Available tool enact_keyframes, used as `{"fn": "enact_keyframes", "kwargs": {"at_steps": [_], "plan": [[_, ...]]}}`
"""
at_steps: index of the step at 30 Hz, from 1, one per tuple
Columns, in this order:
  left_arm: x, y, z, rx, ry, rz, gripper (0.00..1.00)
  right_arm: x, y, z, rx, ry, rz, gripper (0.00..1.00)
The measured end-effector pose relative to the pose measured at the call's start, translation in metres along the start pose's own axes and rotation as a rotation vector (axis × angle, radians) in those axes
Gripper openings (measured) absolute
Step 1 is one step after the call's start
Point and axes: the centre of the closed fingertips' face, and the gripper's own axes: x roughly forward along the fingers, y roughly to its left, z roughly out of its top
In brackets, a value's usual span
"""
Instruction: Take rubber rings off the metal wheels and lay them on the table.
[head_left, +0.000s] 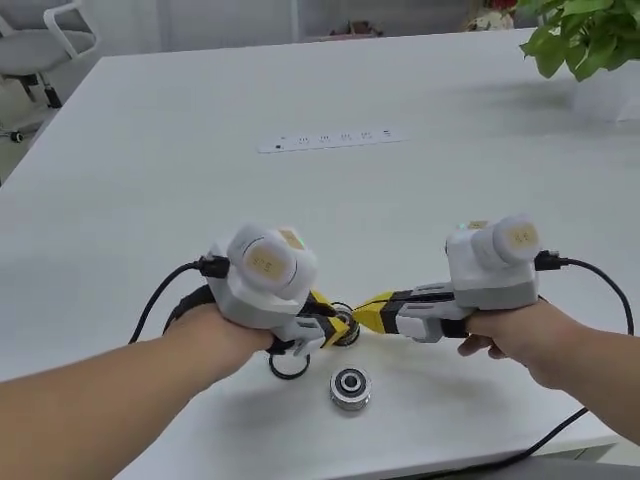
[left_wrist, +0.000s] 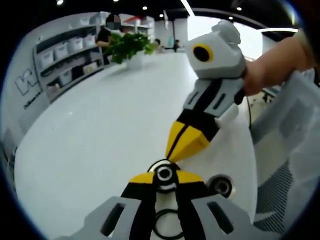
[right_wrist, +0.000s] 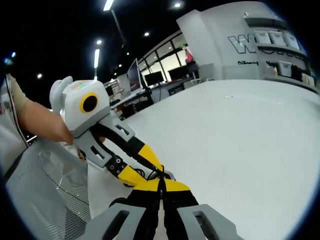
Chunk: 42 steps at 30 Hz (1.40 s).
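both tools met: your left gripper (head_left: 330, 322) clamped the metal wheel (left_wrist: 165, 174); your right gripper (head_left: 362, 313), jaws together, touched its right rim.

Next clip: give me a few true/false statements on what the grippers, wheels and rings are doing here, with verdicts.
1. The left gripper clamps a metal wheel. True.
2. The right gripper is wide open. False: its jaws are closed, tips at the held wheel's edge.
3. A rubber ring lies loose on the table. True.
4. The second wheel sits by the plant. False: it lies near the front edge, below the grippers.
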Motion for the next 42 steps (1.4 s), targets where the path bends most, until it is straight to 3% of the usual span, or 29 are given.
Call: {"fn": "enact_keyframes", "kwargs": {"at_steps": [15, 27, 42], "plan": [[-0.029, -0.001, 0.011, -0.007, -0.061, -0.016, 0.27, -0.001, 0.009, 0.013, 0.015, -0.02, 0.012, 0.0], [-0.064, 0.001, 0.016, -0.014, -0.117, -0.007, 0.4, -0.002, 0.02, 0.024, 0.005, -0.027, 0.034, 0.0], [-0.092, 0.003, 0.003, -0.044, -0.14, 0.018, 0.54, 0.003, 0.036, 0.036, -0.005, -0.014, 0.066, 0.0]]}}
